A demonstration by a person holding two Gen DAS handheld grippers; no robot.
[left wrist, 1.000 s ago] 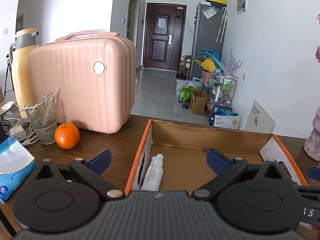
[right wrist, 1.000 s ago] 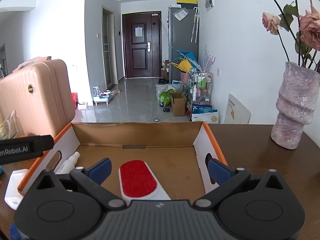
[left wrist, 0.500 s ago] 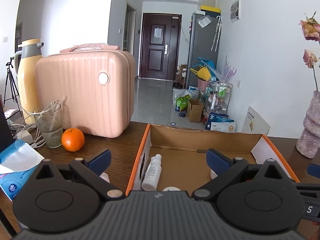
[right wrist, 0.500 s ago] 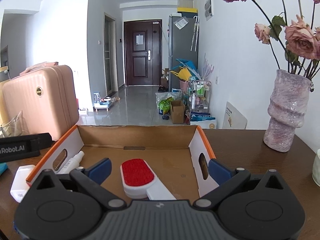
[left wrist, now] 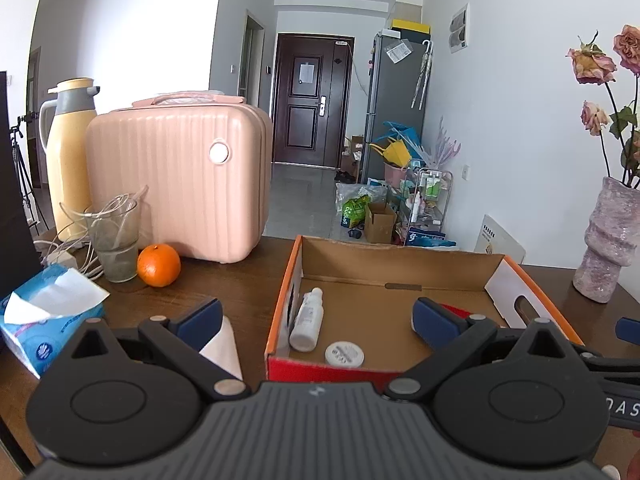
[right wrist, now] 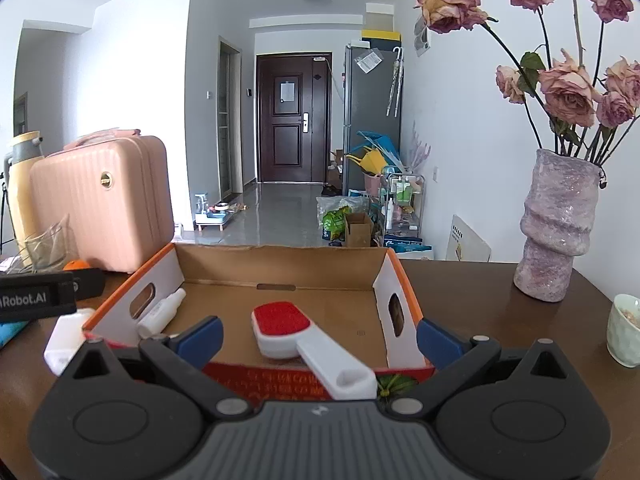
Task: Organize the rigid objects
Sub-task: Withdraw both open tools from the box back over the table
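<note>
1. My left gripper (left wrist: 316, 316) has its fingers spread wide and holds nothing; it hangs at the near edge of the box (left wrist: 400, 262).
2. My right gripper (right wrist: 320, 334) is spread wide too, empty, over the same box's near wall.
3. In the box, a white bottle (left wrist: 307, 320) lies along the 9 o'clock wall, a round white lid (left wrist: 344, 354) rests at 6 o'clock beside it, and a red-faced brush (right wrist: 282, 326) lies mid-floor, its white handle pointing toward 5 o'clock over the near wall.
4. A white block (right wrist: 64, 340) sits on the bench (right wrist: 480, 300) just outside the box at 9 o'clock.
5. An orange (left wrist: 158, 265) and a tissue pack (left wrist: 44, 320) lie well apart from the box at 9 to 10 o'clock.
</note>
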